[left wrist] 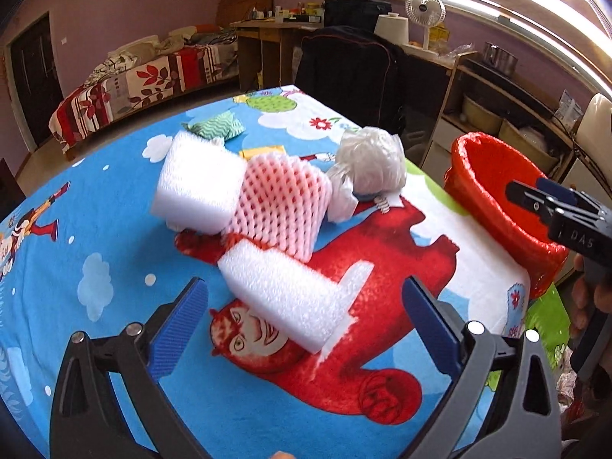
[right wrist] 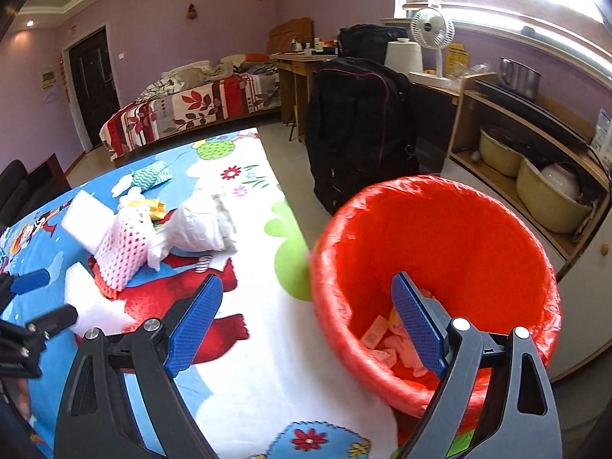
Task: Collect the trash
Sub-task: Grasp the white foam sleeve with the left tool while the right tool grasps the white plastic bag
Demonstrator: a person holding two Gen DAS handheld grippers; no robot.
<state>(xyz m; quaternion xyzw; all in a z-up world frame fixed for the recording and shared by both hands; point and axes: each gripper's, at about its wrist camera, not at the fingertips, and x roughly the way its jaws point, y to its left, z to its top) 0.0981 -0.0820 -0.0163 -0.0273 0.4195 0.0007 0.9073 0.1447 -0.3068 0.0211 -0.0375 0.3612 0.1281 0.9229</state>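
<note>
Trash lies on the cartoon-print tablecloth (left wrist: 69, 260): a white foam piece (left wrist: 287, 298), a pink foam fruit net (left wrist: 279, 206), a white foam block (left wrist: 199, 187), a crumpled white plastic bag (left wrist: 367, 168) and a green patterned wrapper (left wrist: 216, 127). My left gripper (left wrist: 306, 313) is open and empty, its jaws on either side of the near foam piece. A red-lined bin (right wrist: 440, 237) stands at the table's right edge with some trash inside. My right gripper (right wrist: 306, 321) is open and empty, over the bin's near rim; it also shows in the left wrist view (left wrist: 543, 199).
A yellow scrap (left wrist: 264, 151) lies behind the pink net. A black bag (right wrist: 359, 130) stands on the floor beyond the table. Shelves with pots (right wrist: 550, 195) are at the right. A bed (right wrist: 191, 111) is at the back.
</note>
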